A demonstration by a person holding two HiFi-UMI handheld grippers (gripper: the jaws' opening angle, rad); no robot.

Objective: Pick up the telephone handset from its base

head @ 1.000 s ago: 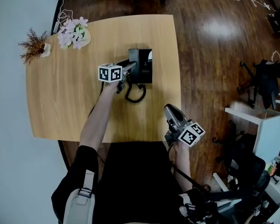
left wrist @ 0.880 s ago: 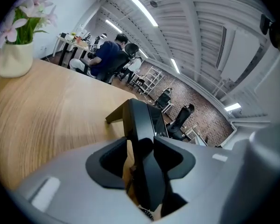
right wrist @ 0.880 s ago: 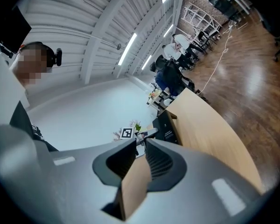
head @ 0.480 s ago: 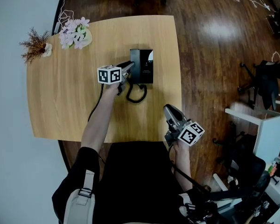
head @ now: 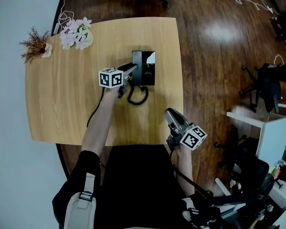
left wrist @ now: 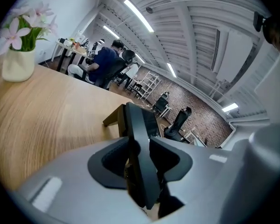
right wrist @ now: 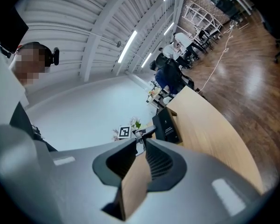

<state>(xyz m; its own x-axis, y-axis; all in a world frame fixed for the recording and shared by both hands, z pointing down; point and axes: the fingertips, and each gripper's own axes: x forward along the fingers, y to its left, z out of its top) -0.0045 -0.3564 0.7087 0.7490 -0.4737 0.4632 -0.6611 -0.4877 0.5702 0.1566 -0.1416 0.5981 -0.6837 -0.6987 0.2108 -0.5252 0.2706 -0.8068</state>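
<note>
"Two claws; what has the left gripper (head: 132, 70) got?"

"Its pads sit either side of the black telephone handset (left wrist: 136, 134), though the jaws are easing apart."

"Where's the handset?"

"Along the left side of its base (head: 148, 70), mid-table. The coiled cord (head: 138, 97) loops just in front. Whether it's clear of the cradle, I can't tell."

"And the right gripper (head: 168, 113)?"

"Over the near edge of the wooden table (head: 62, 104), well apart from the phone, jaws a narrow gap apart, nothing in them."
</note>
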